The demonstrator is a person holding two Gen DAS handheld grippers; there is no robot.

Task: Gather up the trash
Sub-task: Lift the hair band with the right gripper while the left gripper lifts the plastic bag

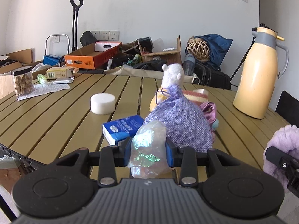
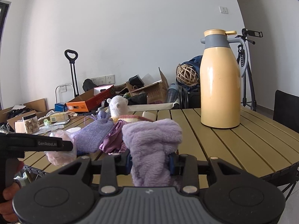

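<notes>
A crumpled clear plastic wrapper (image 1: 147, 149), glinting green where light catches its folds, stands pinched upright between the blue pads of the left gripper (image 1: 148, 152), whose jaws are clamped on it just above the near edge of the slatted olive surface (image 1: 56, 115). To its right, the right gripper (image 2: 150, 163) has its jaws closed on a fluffy lilac cloth (image 2: 151, 145), a thick plush bundle that bulges above the pads and hangs below them. Both grippers are held low and angled slightly downward, side by side over the near edge of the surface; in the right wrist view the left gripper's black body reaches in from the left, with part of a hand (image 2: 7, 201) visible beneath it.

Just beyond the wrapper lie a blue tissue pack (image 1: 121, 128) and a lavender burlap drawstring pouch (image 1: 179, 123), the two touching. Behind the pouch sits a white plush toy (image 1: 172, 73) in a striped yellow and pink garment, with a shiny purple fabric piece (image 1: 209, 110) beside it. A white foam disc (image 1: 102, 103) rests well to the left, and a tall yellow thermos jug (image 1: 258, 71) stands upright at the far right. A clear jar with a black lid (image 1: 23, 83) sits on printed paper at the far left edge.
</notes>
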